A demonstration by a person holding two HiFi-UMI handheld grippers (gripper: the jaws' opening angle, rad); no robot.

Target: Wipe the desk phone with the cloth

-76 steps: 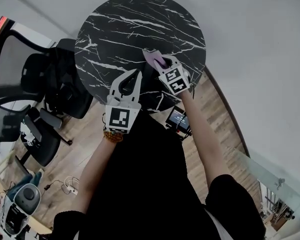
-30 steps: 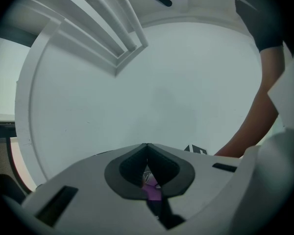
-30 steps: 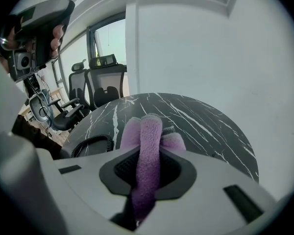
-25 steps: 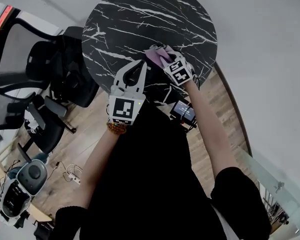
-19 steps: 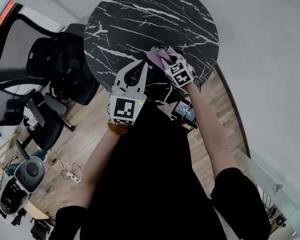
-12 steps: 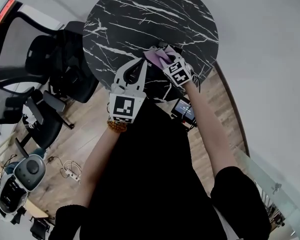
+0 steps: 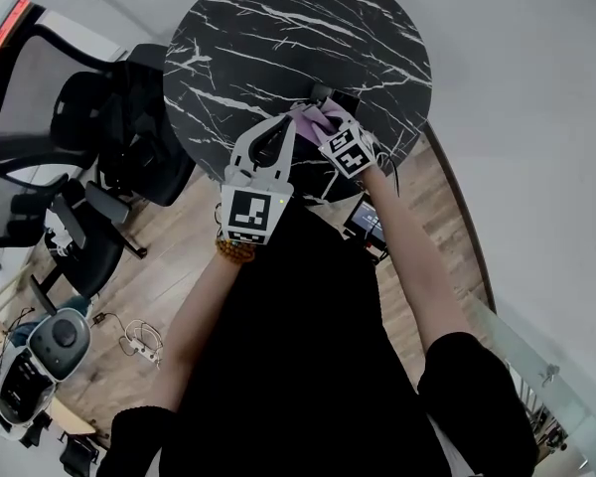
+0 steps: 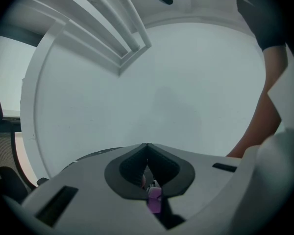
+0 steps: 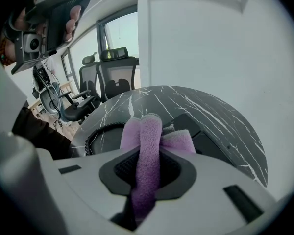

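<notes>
My bench (image 7: 278, 28) is a round black top veined with white, close to a plain white wall (image 7: 517, 87). To my left, black office chairs (image 7: 89, 127) stand on a wooden floor (image 7: 149, 286), where cables (image 7: 139, 344) and a round grey machine (image 7: 52, 344) lie. A small lit screen (image 7: 366, 222) sits below the bench's edge.

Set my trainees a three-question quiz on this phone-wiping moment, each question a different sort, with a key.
1. True or false: the right gripper is shut on the purple cloth.
2. The table has a top that is: A round, black, white-veined; B square, white; C bare wood.
3. Fill in: the jaws of the left gripper stand ____ (together or apart).
Key: 1 true; 2 A; 3 together.
</notes>
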